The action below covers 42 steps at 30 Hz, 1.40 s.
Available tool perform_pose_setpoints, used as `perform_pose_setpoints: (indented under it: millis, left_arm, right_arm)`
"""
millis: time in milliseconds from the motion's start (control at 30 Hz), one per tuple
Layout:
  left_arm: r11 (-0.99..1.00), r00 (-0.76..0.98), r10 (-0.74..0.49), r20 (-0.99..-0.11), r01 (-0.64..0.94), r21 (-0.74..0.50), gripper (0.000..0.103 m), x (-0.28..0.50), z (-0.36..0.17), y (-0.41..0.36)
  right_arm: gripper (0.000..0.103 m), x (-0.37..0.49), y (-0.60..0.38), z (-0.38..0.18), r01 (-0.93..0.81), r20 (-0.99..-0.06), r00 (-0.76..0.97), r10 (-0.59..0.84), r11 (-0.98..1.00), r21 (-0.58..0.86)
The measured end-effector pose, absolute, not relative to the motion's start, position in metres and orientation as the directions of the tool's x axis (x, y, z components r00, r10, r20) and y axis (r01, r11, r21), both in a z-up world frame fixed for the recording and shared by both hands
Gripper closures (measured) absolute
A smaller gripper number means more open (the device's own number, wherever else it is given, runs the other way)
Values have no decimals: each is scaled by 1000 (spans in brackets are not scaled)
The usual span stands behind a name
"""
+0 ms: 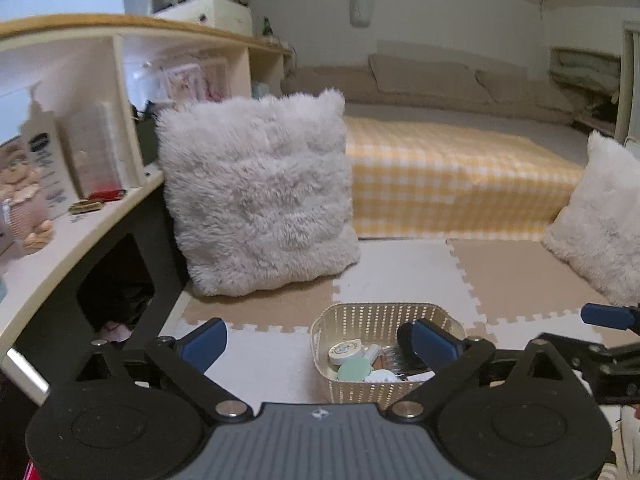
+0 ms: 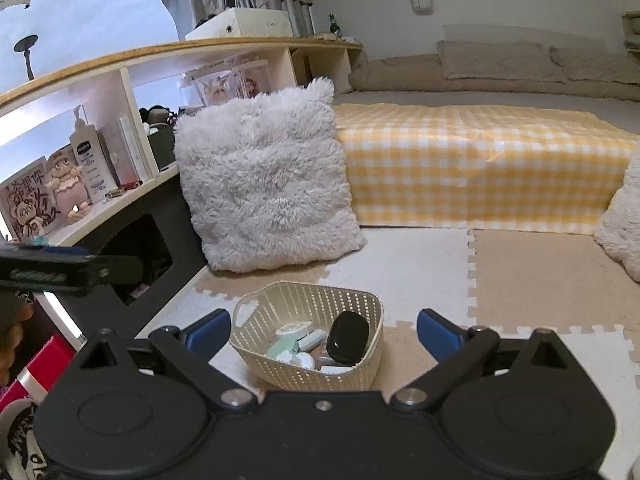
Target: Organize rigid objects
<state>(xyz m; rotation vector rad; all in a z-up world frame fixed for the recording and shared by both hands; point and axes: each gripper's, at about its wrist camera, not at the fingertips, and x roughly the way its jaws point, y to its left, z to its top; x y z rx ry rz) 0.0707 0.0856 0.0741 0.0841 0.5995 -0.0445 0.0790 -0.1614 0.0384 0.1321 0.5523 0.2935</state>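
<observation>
In the left wrist view, the left tool (image 1: 320, 344) is wide open and holds nothing. The cream basket (image 1: 384, 390) sits on the foam floor mat (image 1: 400, 268) at 5 o'clock. In the right wrist view, the right tool (image 2: 322, 336) is wide open and empty. The basket (image 2: 308, 368) sits at 6 o'clock, with a black oval case (image 2: 347, 338) and small jars (image 2: 294, 330) inside.

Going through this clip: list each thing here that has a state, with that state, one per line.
Left gripper: open, nothing between the fingers.
Right gripper: open, empty.
Basket: upright on the floor mat, holding small items.
Black case: closed, leaning on the basket's wall.
Round tin: lid on, in the basket.
Pillow: propped upright against the shelf.
Lotion bottle: upright on the shelf.
</observation>
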Motion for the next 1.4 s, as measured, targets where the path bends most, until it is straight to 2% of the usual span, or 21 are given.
perform_pose_setpoints:
  millis: [133, 433, 1067, 1400]
  left_arm:
    - [995, 858, 18, -513, 34, 92, 4, 38, 74, 82]
    - [995, 885, 37, -464, 9, 96, 1, -1, 65, 95]
    - [993, 895, -3, -446, 57, 107, 0, -34, 37, 115]
    - [995, 902, -31, -431, 68, 69, 0, -35, 34, 119]
  right_arm:
    - [0, 59, -159, 43, -215, -475, 834, 280, 959, 187]
    - [0, 20, -155, 44, -153, -436, 877, 204, 977, 150]
    - [0, -31, -122, 37, -54, -393, 916, 85, 995, 87]
    - [0, -47, -122, 33, -22, -377, 925, 50, 997, 79]
